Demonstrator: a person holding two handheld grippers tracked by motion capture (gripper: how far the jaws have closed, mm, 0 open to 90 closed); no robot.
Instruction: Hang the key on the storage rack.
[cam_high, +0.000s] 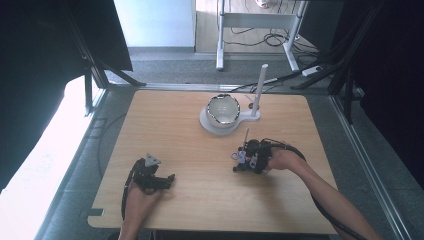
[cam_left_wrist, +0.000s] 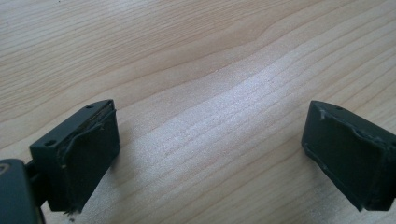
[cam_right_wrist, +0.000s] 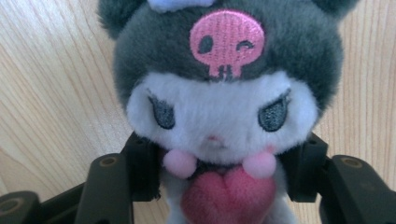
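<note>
Jaws of my right gripper (cam_right_wrist: 217, 186) were clamped on the soft toy (cam_right_wrist: 219, 93), one black pad on either side of its body just under the head, with the pink heart on its chest sitting between them. In the right gripper view the toy faced the camera: dark grey hood with a pink skull sewn on the brow, white face, two pink pom-poms at the neck. From the high view that gripper (cam_high: 246, 159) sat right of the worktop's (cam_high: 170, 125) middle, nearer the front edge than the back, low over the wood, and I could not tell whether the toy was resting on the surface or already clear of it.

My left gripper (cam_high: 167, 179) lay near the front left corner with its jaws spread wide and nothing between them, only bare wood grain under the pads (cam_left_wrist: 88, 154).

I judged the grasp to be made and the lift not yet begun. Beyond my right hand, towards the back edge, stood a white bowl (cam_high: 223, 110) on a white stand (cam_high: 212, 125) with an upright post (cam_high: 259, 90) beside it. If the bowl was the goal, the next move called for raising the toy straight up without loosening the squeeze, carrying it towards the back edge, keeping clear of the post, and releasing only once it hung over the bowl's mouth.
</note>
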